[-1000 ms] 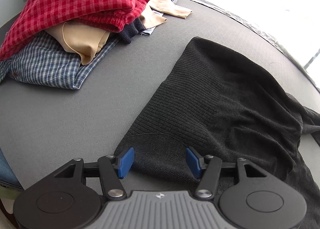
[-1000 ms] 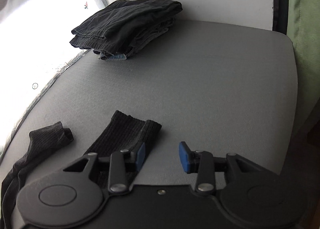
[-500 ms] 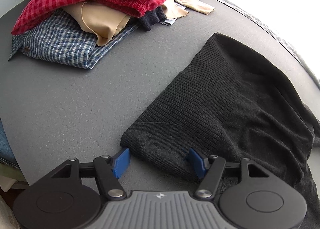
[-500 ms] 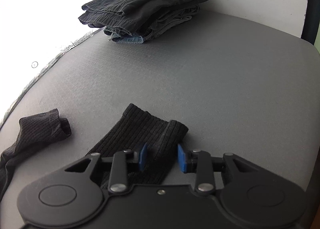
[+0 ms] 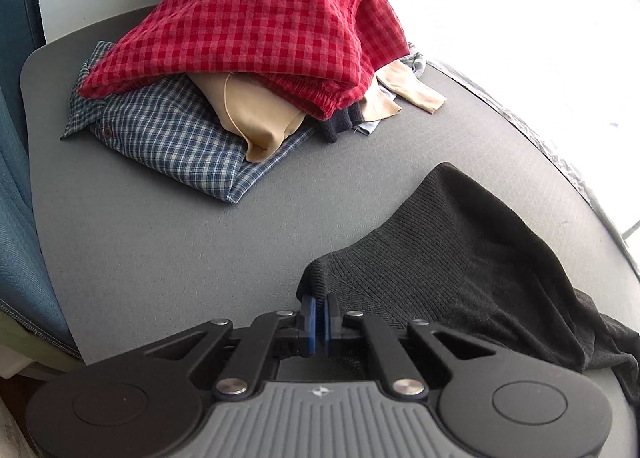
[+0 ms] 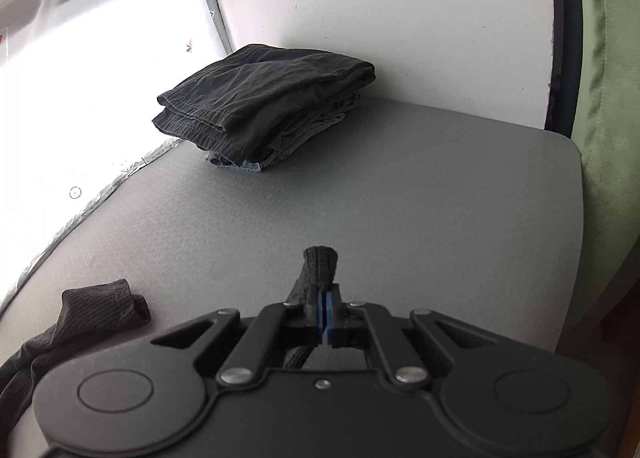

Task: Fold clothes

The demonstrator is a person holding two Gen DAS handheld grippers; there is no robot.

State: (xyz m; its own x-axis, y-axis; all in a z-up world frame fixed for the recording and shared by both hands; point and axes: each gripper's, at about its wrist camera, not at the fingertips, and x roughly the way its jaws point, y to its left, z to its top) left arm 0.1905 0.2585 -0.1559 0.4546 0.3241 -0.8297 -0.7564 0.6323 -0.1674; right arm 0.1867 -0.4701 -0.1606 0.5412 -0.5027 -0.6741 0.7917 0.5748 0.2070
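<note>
Left gripper (image 5: pixel 319 314): blue pads closed flat on the ribbed hem corner of the black knit sweater (image 5: pixel 460 258), pinching it and lifting that corner off the grey table (image 5: pixel 168 242). Right gripper (image 6: pixel 325 316): pads likewise closed, clamping a ribbed cuff (image 6: pixel 320 264) of the same sweater, the cuff end standing up just past the fingertips. Differing from one second back: both sets of jaws then standing apart, the left pair straddling the flat hem, the right pair beside the cuff lying on the table; both now pressed together with fabric between and raised. Remaining sweater body lying spread on the table toward the right of the left view; second cuff (image 6: pixel 100 304) resting on the table at lower left of the right view, apart from the held one. Writing: none legible; only a small emblem moulded on the left gripper body (image 5: pixel 319 392), and small round marks on the bright surface (image 6: pixel 75 192) beyond the table edge. Count: two grippers, one sweater, two cuffs in view. Unfolded pile at far left of the table: one red gingham garment (image 5: pixel 264 18) on top, one tan garment (image 5: pixel 256 118), one blue plaid shirt (image 5: pixel 176 138) beneath. Folded stack (image 6: pixel 264 106) by the white wall: dark garment on top, number of layers not determinable.
</note>
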